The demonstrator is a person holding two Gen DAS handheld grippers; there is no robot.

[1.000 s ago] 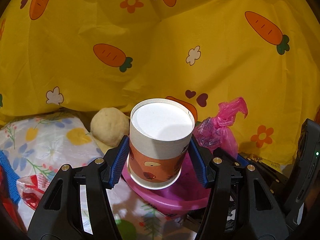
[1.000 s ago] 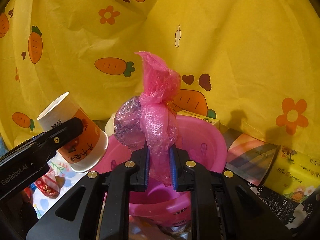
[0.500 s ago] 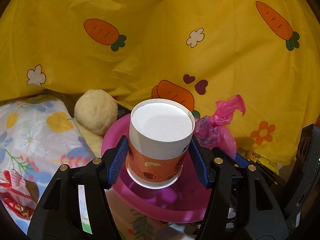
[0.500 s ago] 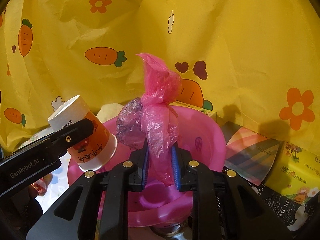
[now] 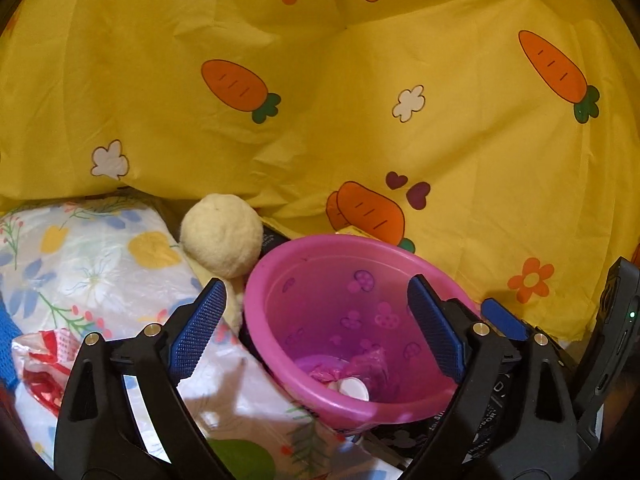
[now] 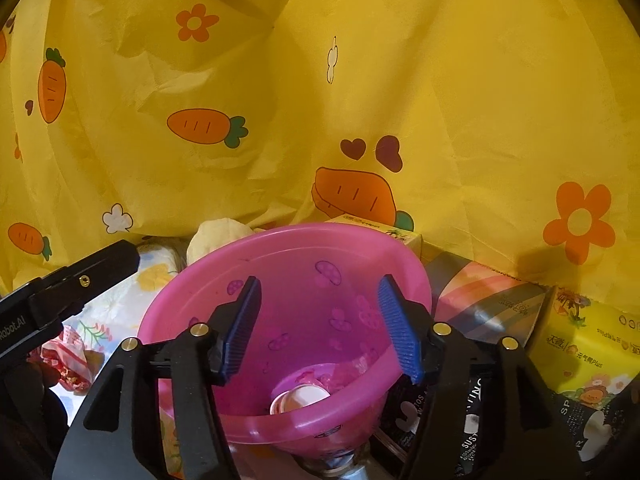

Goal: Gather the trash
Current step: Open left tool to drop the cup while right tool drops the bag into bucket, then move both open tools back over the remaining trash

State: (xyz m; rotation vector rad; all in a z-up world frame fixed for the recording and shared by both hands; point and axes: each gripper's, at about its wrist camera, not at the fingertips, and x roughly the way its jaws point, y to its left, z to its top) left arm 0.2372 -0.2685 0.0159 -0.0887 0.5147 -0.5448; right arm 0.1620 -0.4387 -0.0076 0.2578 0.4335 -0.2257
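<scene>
A pink plastic basin [image 5: 280,276] [image 6: 224,276] stands in front of both grippers. At its bottom lie a white paper cup [image 5: 353,389] [image 6: 301,397] and a crumpled pink plastic bag [image 5: 370,362] [image 6: 344,374]. My left gripper [image 5: 318,326] is open and empty, over the basin's left side. My right gripper [image 6: 320,330] is open and empty, above the basin's middle. The left gripper's black arm [image 6: 68,288] shows at the left of the right wrist view.
A red and white wrapper [image 5: 44,364] [image 6: 68,354] lies on the floral cloth [image 5: 92,264] left of the basin. A cream plush ball [image 5: 222,234] sits behind it. Yellow carrot-print fabric [image 5: 320,100] fills the back. Tissue boxes [image 6: 580,344] and dark packages [image 6: 492,296] stand right.
Both grippers have opened. The paper cup left my left gripper and the pink bag left my right gripper; both now lie in the basin.
</scene>
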